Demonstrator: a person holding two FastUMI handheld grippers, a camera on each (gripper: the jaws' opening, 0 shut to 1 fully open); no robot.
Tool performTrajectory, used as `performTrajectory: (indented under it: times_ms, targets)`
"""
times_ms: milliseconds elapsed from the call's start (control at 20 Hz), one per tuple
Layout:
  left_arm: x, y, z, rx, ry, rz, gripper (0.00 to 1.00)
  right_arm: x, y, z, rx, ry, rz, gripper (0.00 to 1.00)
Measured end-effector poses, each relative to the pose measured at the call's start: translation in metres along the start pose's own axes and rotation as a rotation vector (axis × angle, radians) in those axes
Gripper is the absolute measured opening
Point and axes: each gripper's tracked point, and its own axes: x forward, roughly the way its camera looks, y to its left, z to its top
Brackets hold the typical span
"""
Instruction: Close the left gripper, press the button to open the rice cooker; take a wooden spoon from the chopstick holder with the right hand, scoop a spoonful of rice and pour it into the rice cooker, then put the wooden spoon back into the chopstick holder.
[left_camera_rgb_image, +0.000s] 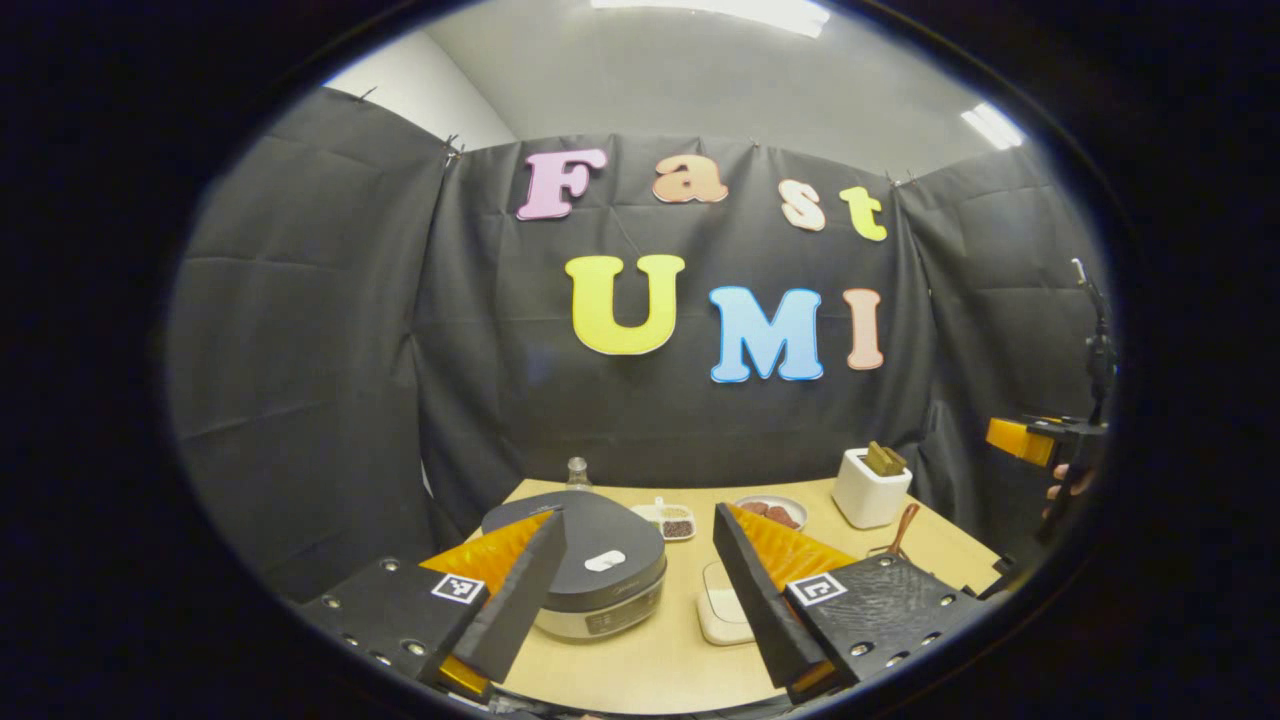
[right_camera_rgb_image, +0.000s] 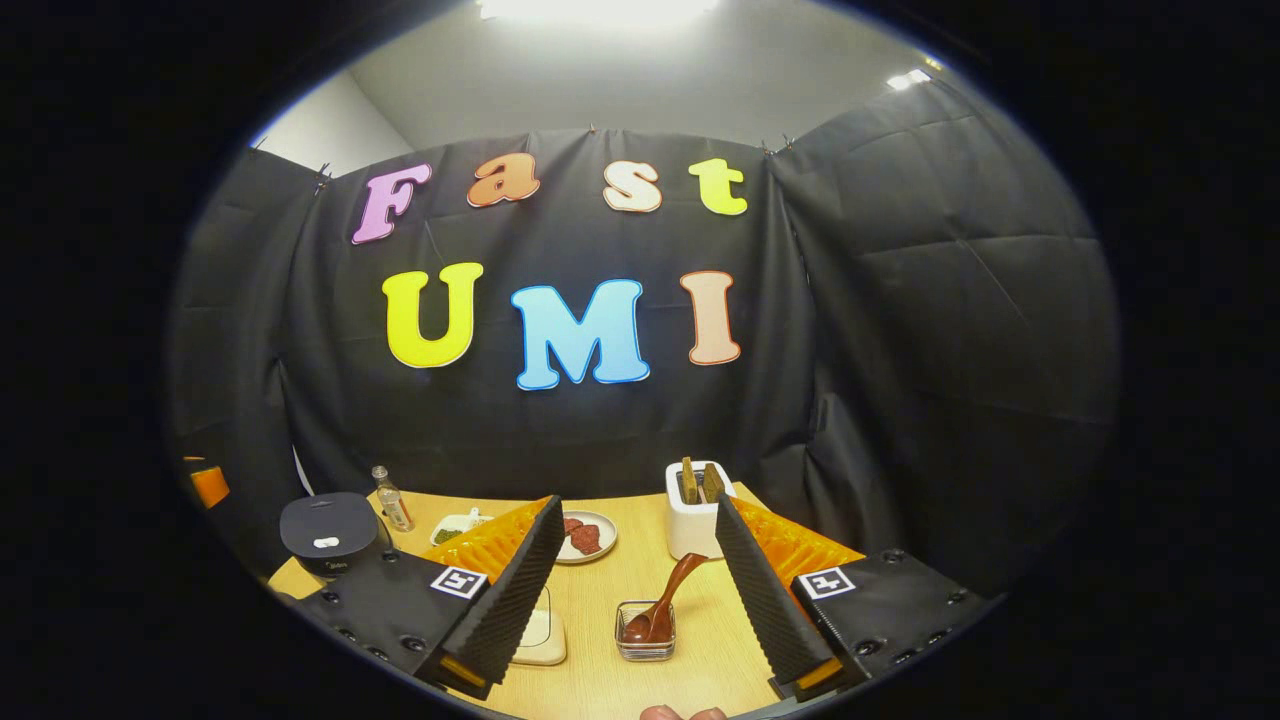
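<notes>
Starting state of the task, as judged from both views: nothing is yet done. The rice cooker (left_camera_rgb_image: 598, 575) stands on the counter (left_camera_rgb_image: 650, 660) with its dark lid down and the pale button (left_camera_rgb_image: 604, 561) on top unpressed. The left gripper (left_camera_rgb_image: 640, 580) hangs above and in front of the cooker with its fingers spread wide apart and holding nothing; closing them, the first step, is still to come. The right gripper (right_camera_rgb_image: 640, 580) is likewise open and empty, raised over the counter to the right of the cooker. Containers: the white chopstick holder (right_camera_rgb_image: 695, 520) stands far right of the cooker, toward the back, with two brownish wooden handles rising from its top; which of them is the wooden spoon cannot be told. A small clear glass dish (right_camera_rgb_image: 646, 630), right of the cooker and nearer the front, holds a reddish-brown spoon (right_camera_rgb_image: 662, 602) leaning on its rim; its contents are hidden under the spoon bowl. Behind the cooker's right side sit a small white divided dish (left_camera_rgb_image: 668, 520) with dark grains and a plate (right_camera_rgb_image: 585, 536) with reddish pieces; a small bottle (right_camera_rgb_image: 392, 508) stands just behind the cooker. Remaining: press, take the spoon, scoop, pour, return.
</notes>
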Motion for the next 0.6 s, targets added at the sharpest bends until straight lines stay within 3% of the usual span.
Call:
performTrajectory:
  times_ms: [550,600]
  targets:
    - [0.018,0.017,-0.027,-0.007,0.026,-0.056,0.92,-0.013,0.011,0.002,-0.057,0.006,-0.028,0.95]
    - [0.019,0.017,-0.027,-0.013,0.032,-0.069,0.81,-0.014,0.011,0.003,-0.062,0.009,-0.034,0.97]
